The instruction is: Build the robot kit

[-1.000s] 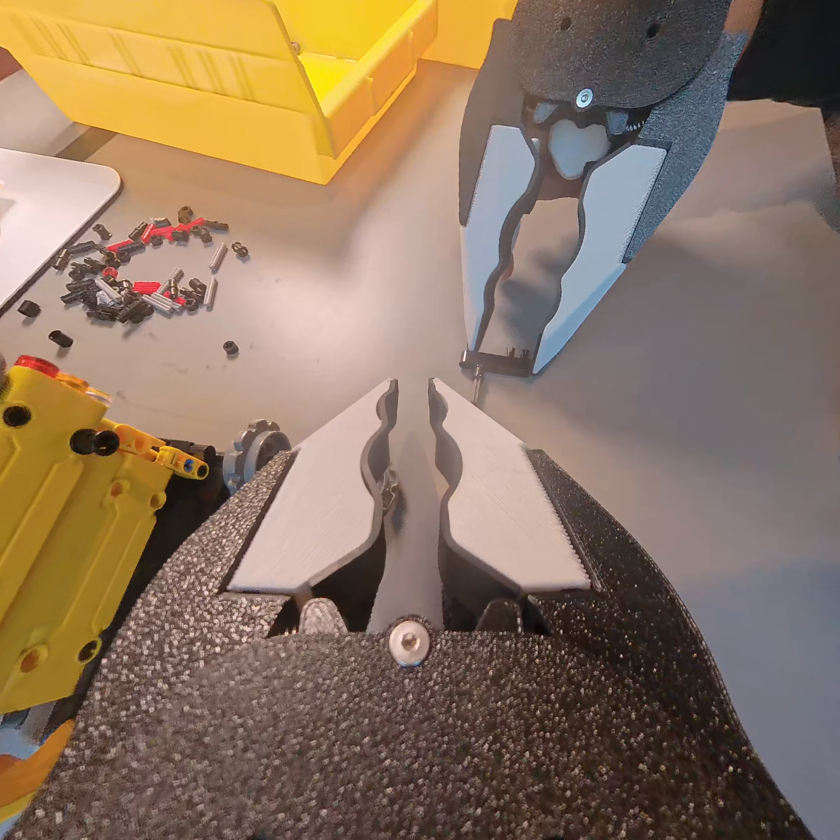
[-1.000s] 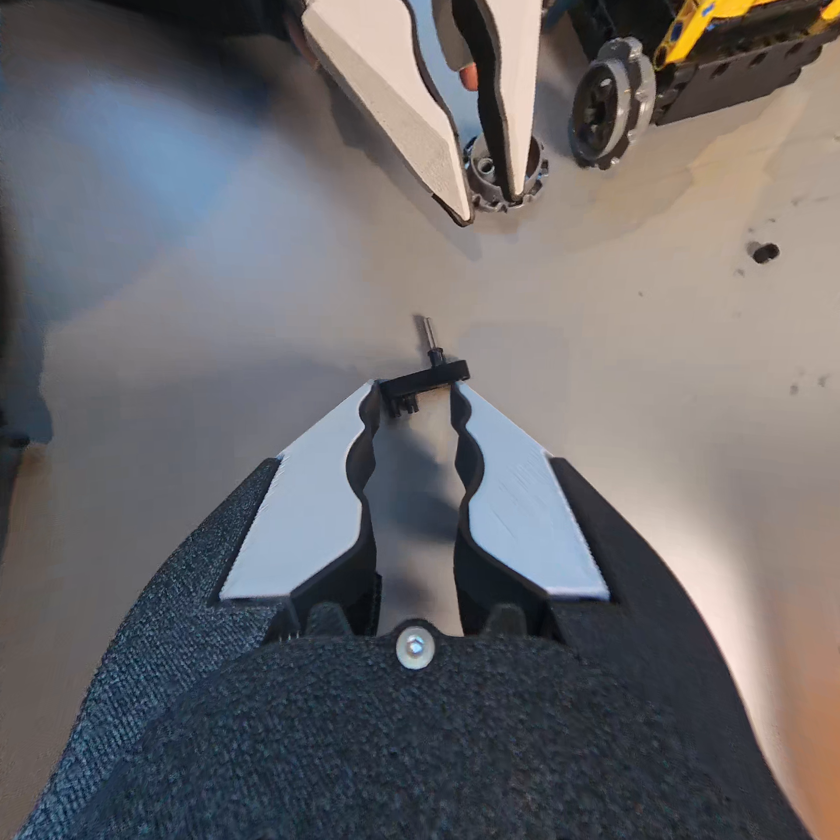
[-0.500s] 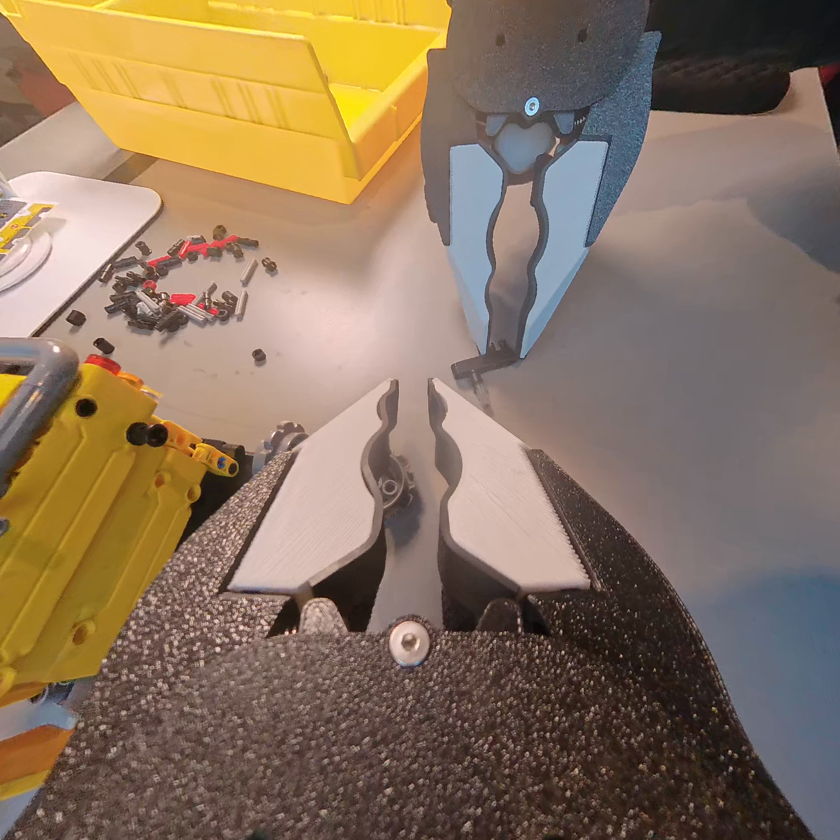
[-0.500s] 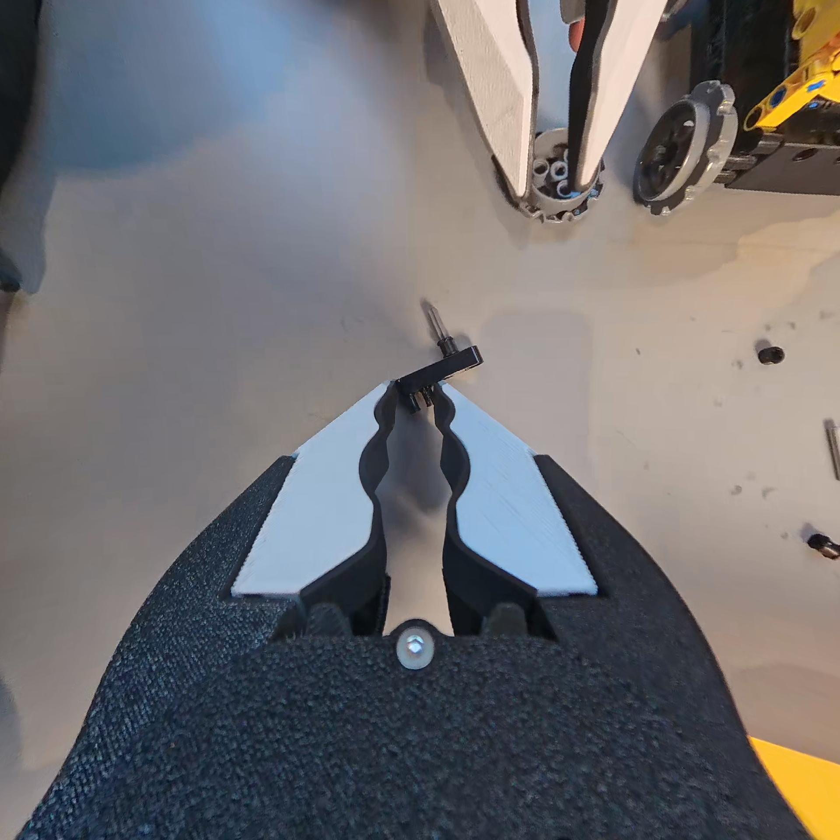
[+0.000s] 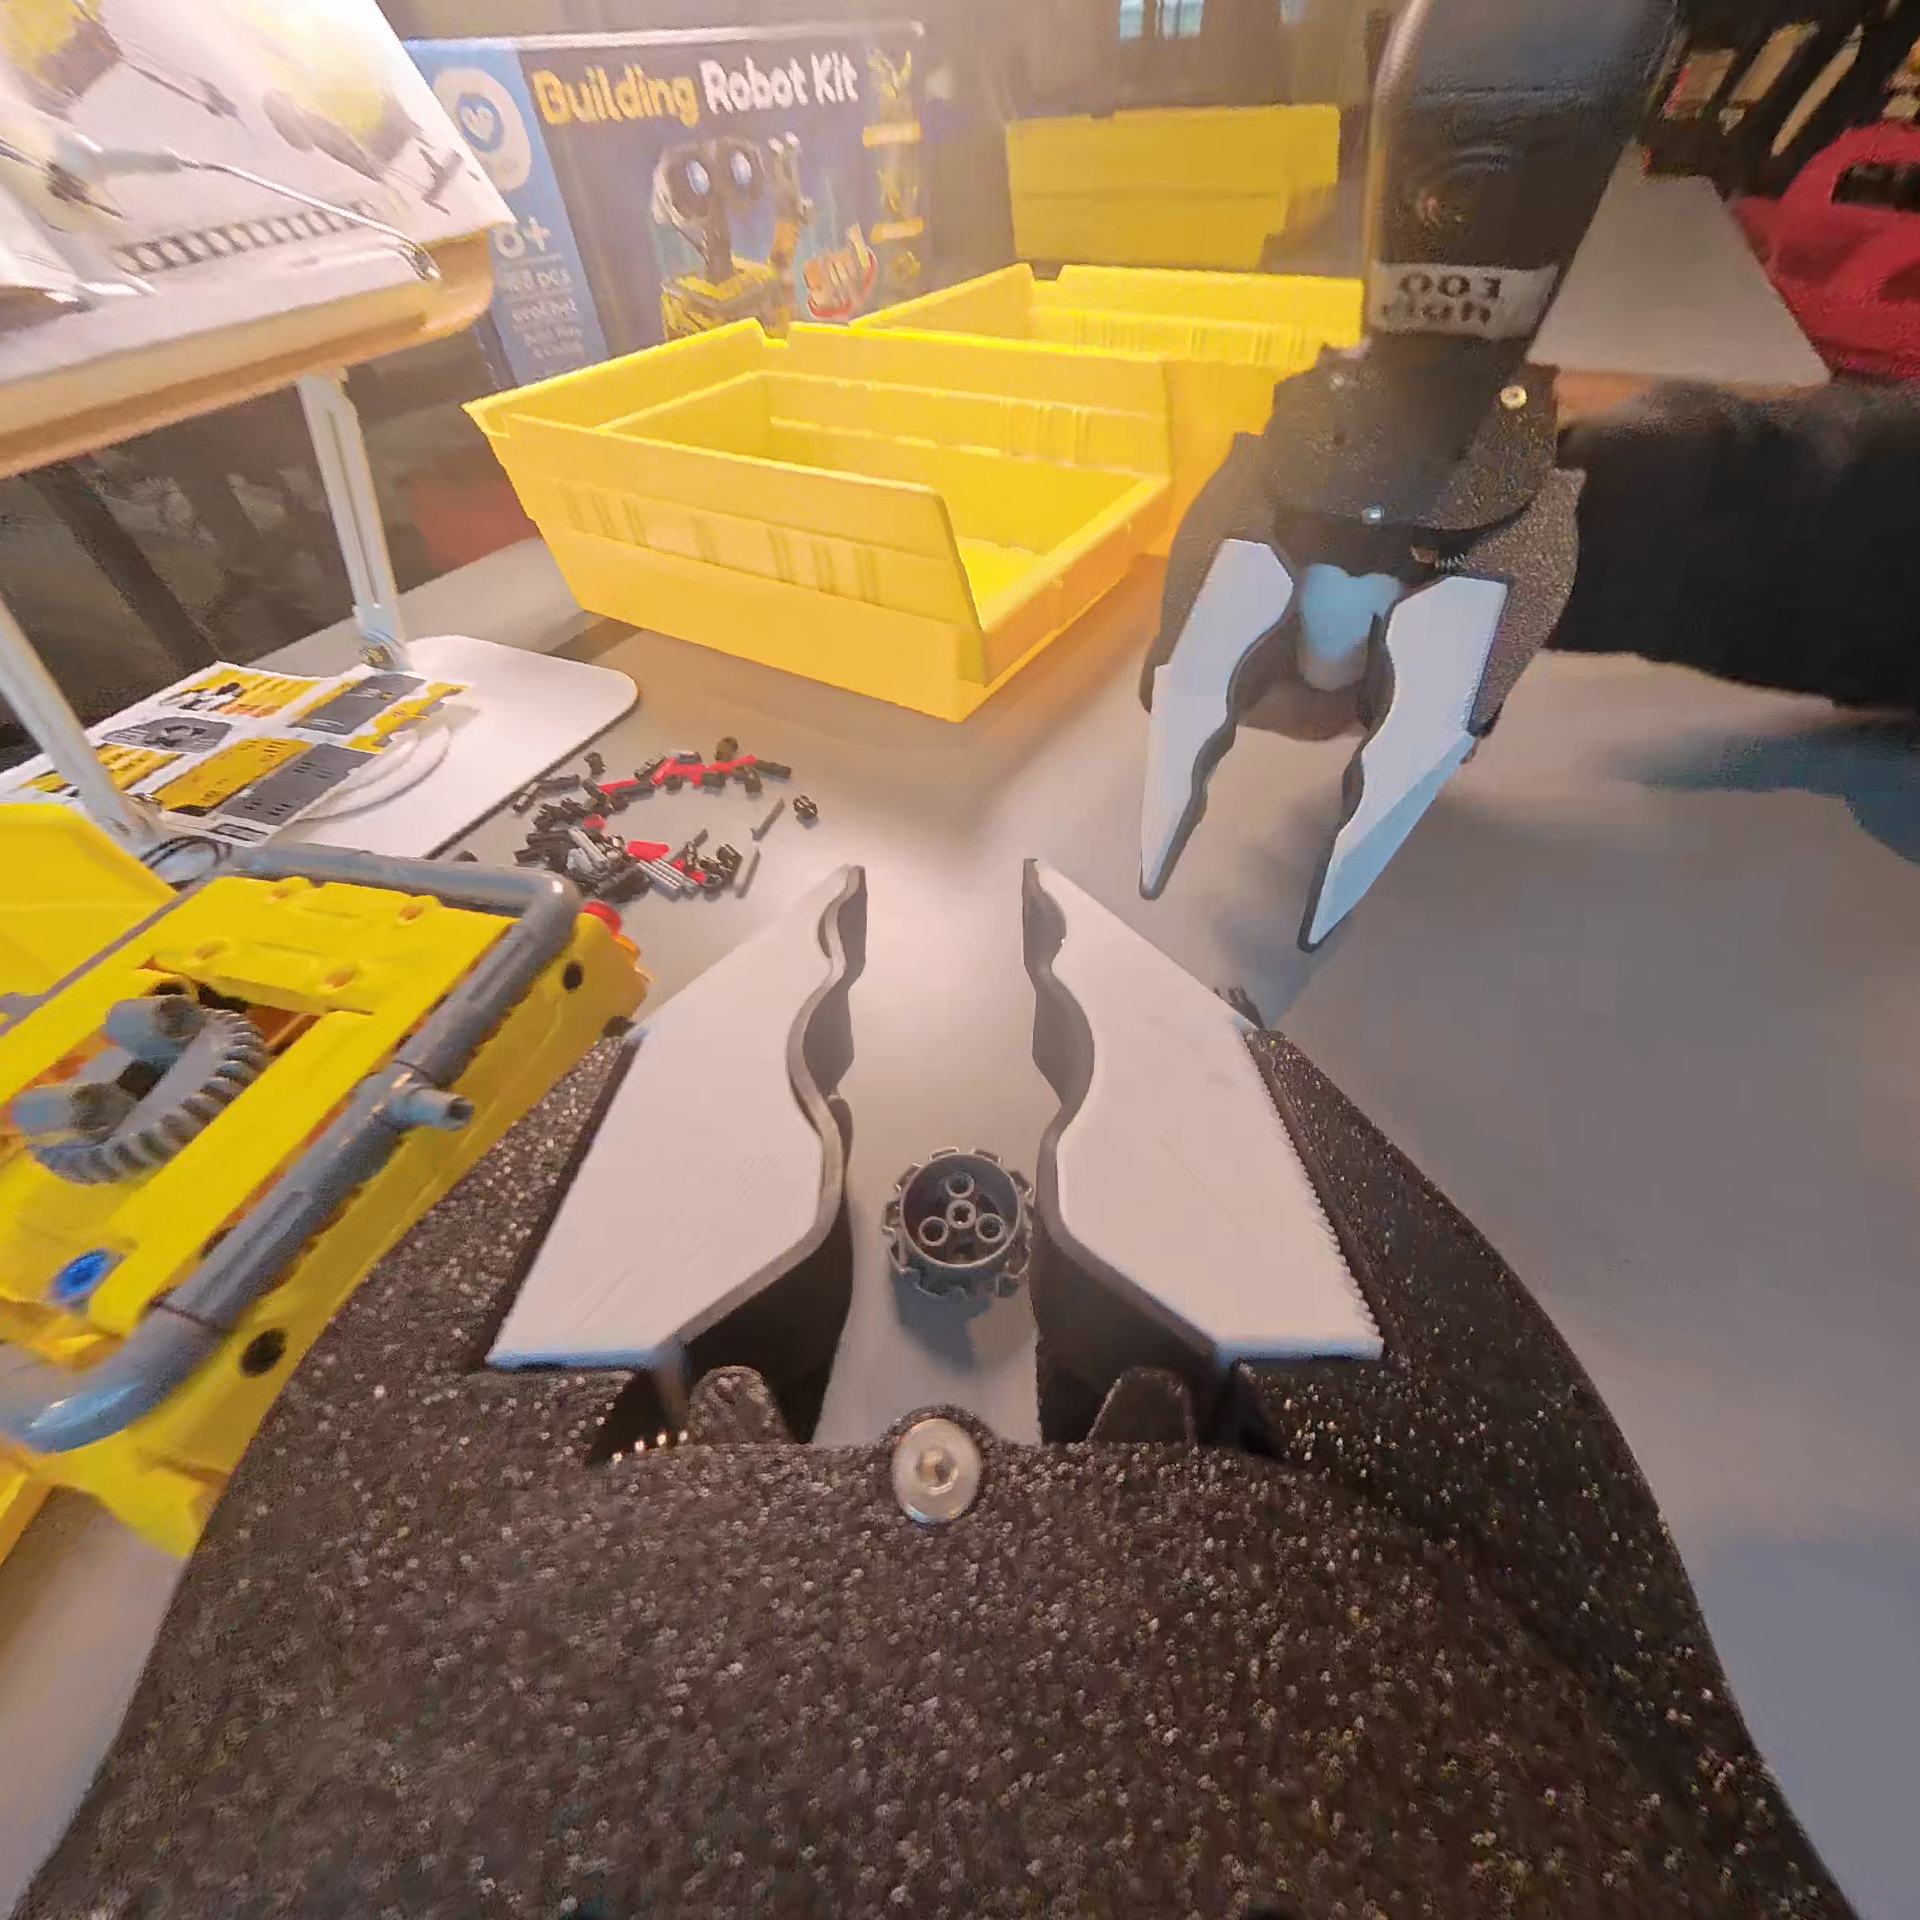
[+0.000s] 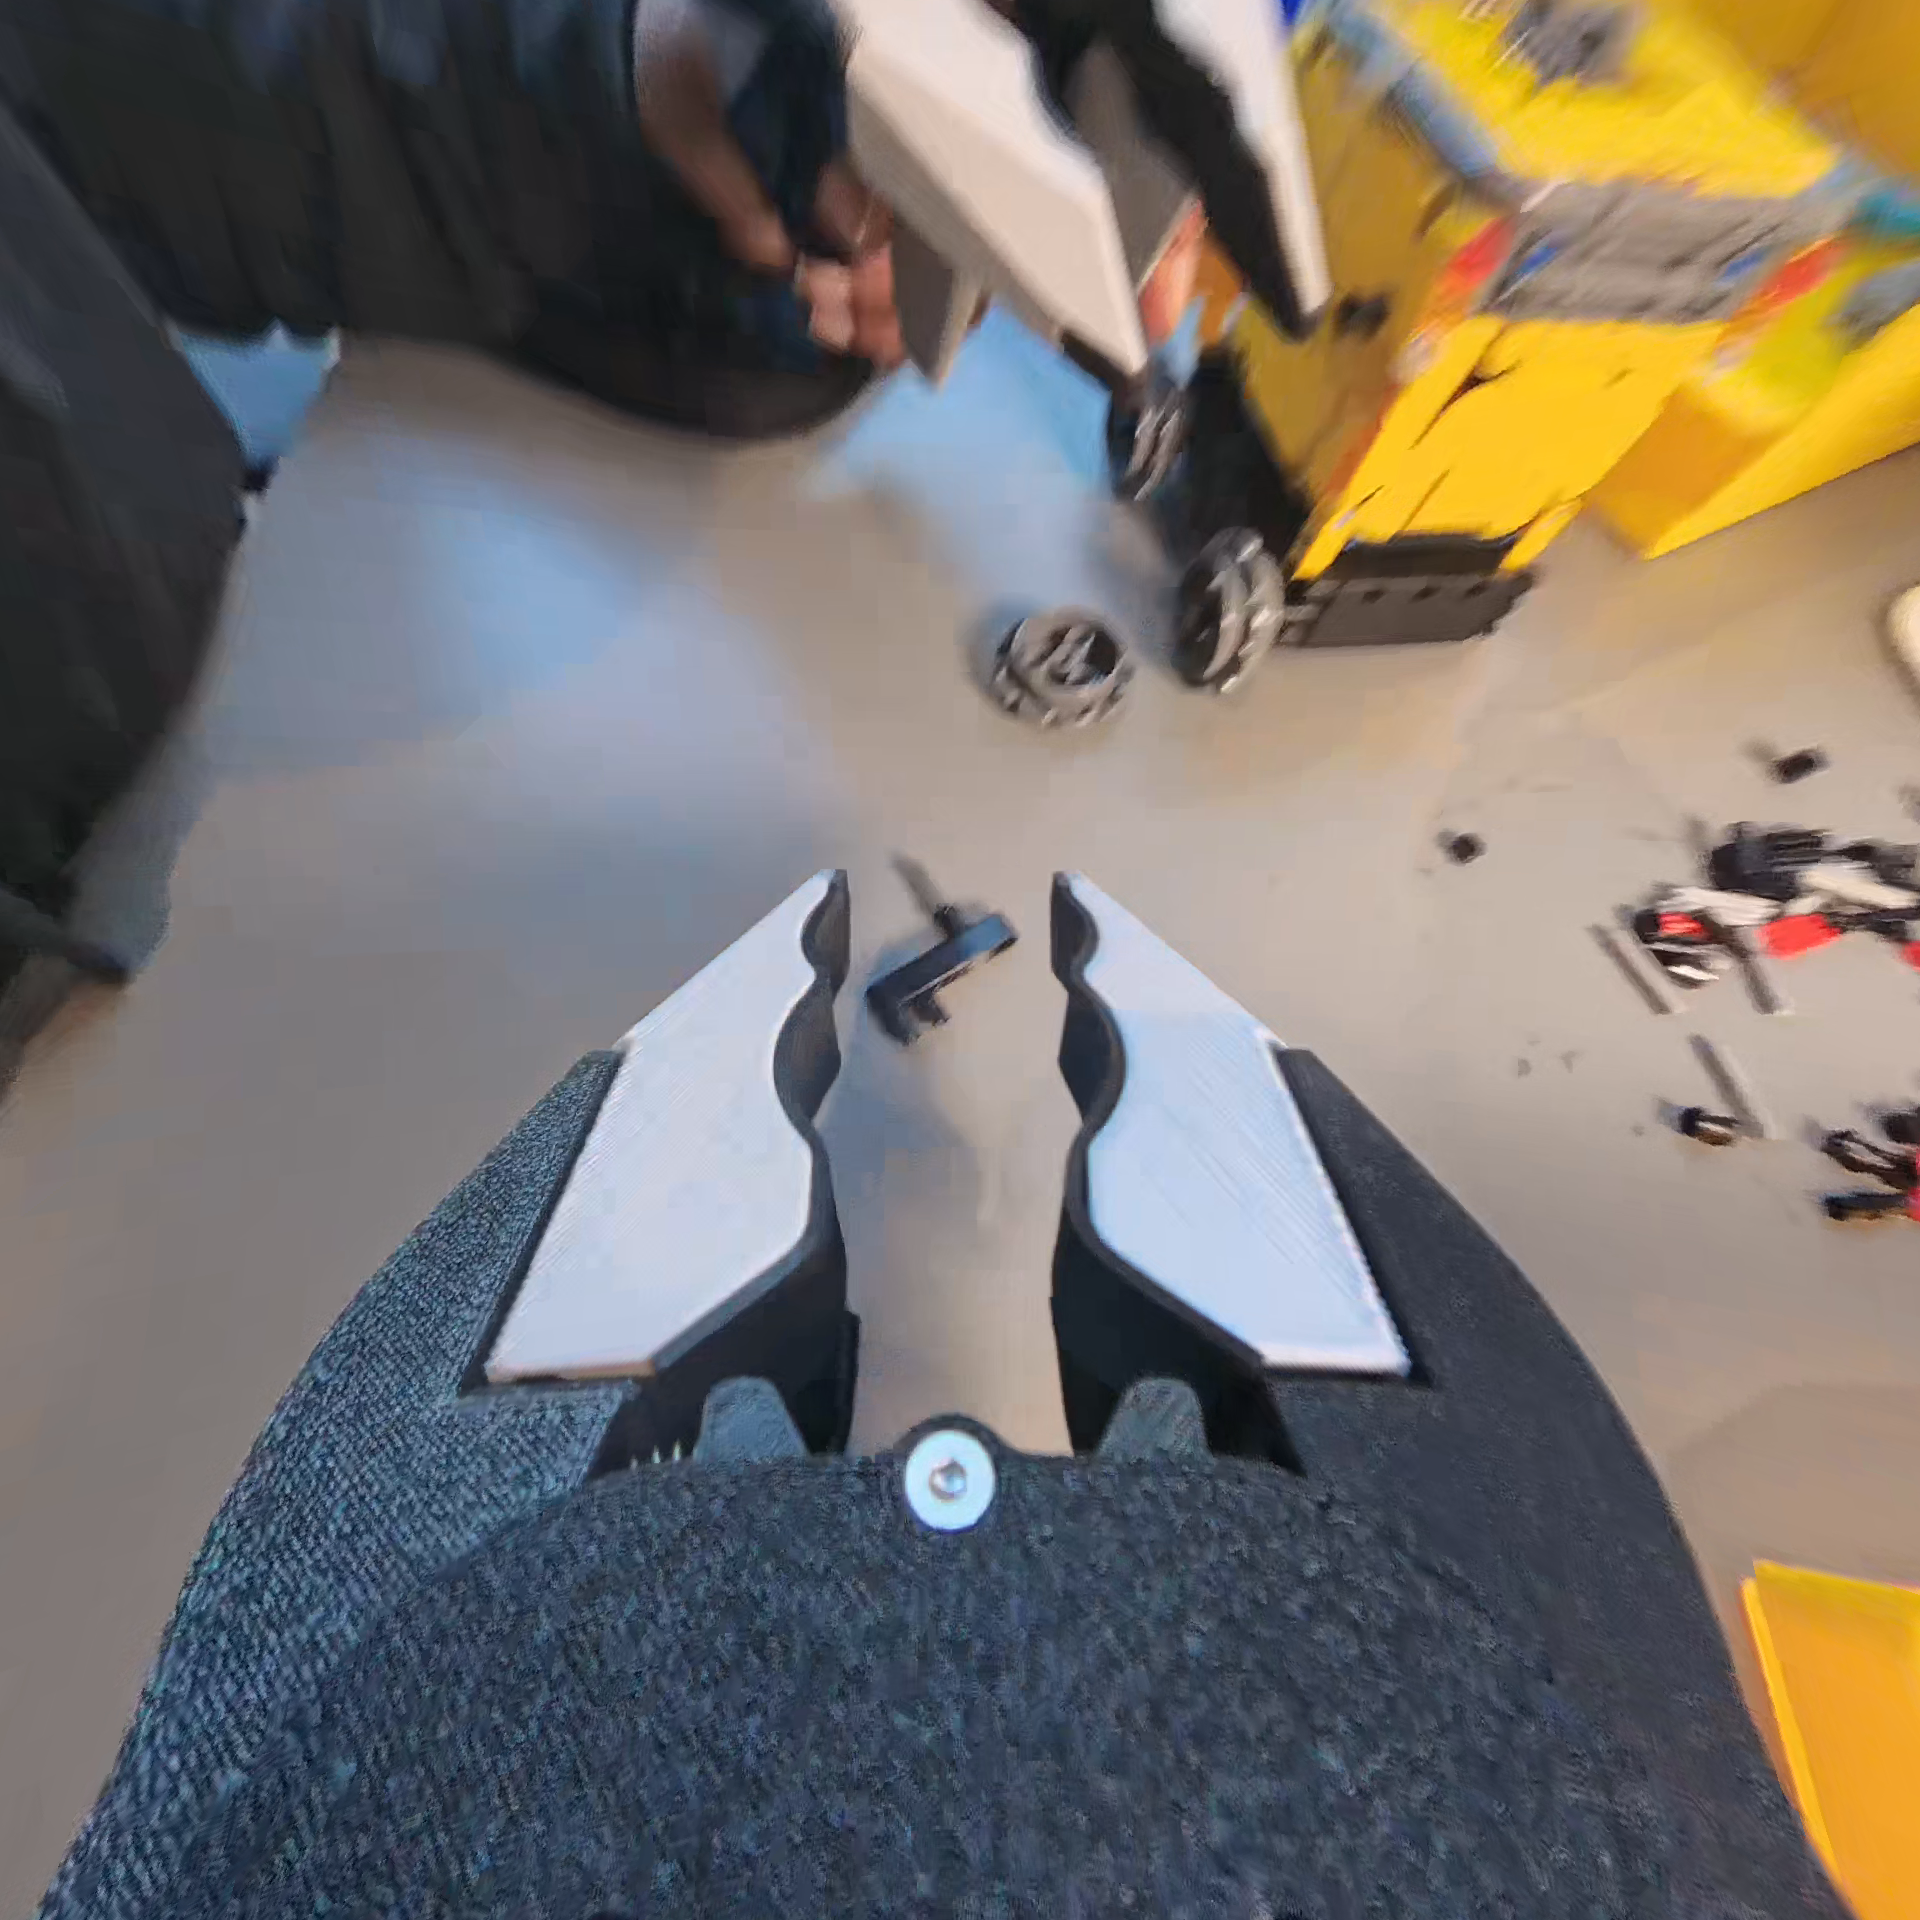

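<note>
The toothed wheel [image 5: 958, 1224] lies on the table [image 5: 1558, 1195], between the spread fingers of the left gripper [image 5: 943, 891] and touching neither. The brick-built model [image 5: 208, 1091] stands just left of this gripper. Beyond the model, a heap of small pins [image 5: 644, 821] lies on the table, and the storage bins [image 5: 831, 540] stand farther behind. The right gripper [image 6: 949, 878] hangs with its fingers apart above a short beam with an axle [image 6: 940, 961], which lies on the table.

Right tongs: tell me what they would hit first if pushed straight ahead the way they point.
Probably the small black pin part, lying loose on the table between the open right tongs at their tips. Beyond it, the grey wheel sits slightly right of the line. The picture is blurred, so depth is uncertain.
</note>
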